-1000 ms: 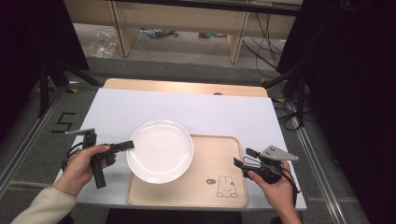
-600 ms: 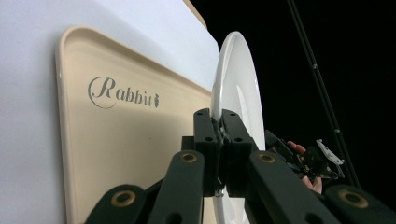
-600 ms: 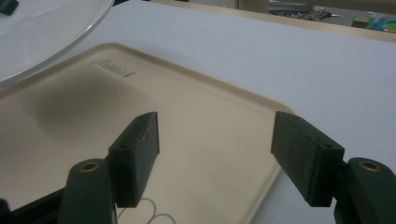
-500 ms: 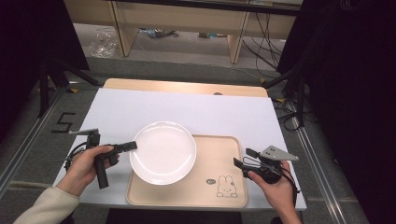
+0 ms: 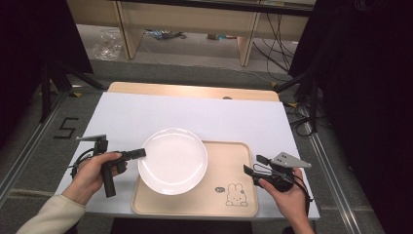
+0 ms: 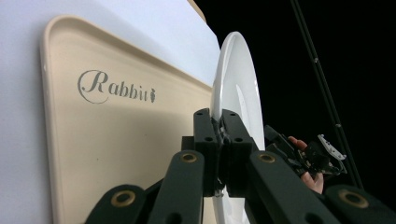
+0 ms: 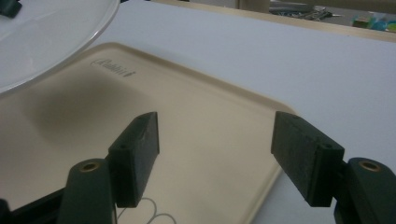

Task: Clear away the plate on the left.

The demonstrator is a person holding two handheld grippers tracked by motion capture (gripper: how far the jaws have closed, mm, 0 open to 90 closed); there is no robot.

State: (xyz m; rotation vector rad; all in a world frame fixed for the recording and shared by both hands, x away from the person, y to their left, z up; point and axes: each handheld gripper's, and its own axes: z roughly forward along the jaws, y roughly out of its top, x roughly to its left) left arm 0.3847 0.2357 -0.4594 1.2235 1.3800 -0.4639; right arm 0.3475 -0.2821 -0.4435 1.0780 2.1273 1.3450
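Note:
A white round plate [image 5: 173, 161] hangs a little above the left half of a beige tray [image 5: 229, 165], casting a shadow on it. My left gripper [image 5: 141, 153] is shut on the plate's left rim. In the left gripper view the jaws pinch the plate [image 6: 238, 79] edge-on at the left gripper's tips [image 6: 219, 122], with the tray [image 6: 116, 140] and its "Rabbit" lettering beyond. My right gripper [image 5: 253, 164] stands open at the tray's right edge, nothing between its jaws. The right gripper view shows the right gripper [image 7: 215, 140] over the tray [image 7: 201, 116], the plate [image 7: 46, 37] at upper left.
A white sheet [image 5: 195, 112] covers the wooden table. The tray carries a rabbit drawing [image 5: 236, 195] near its front right corner. Dark drapes stand on both sides, and cables and desk legs lie on the floor beyond the table's far edge.
The left gripper and the plate it holds have shifted slightly to the right, farther over the tray. The right gripper has kept still.

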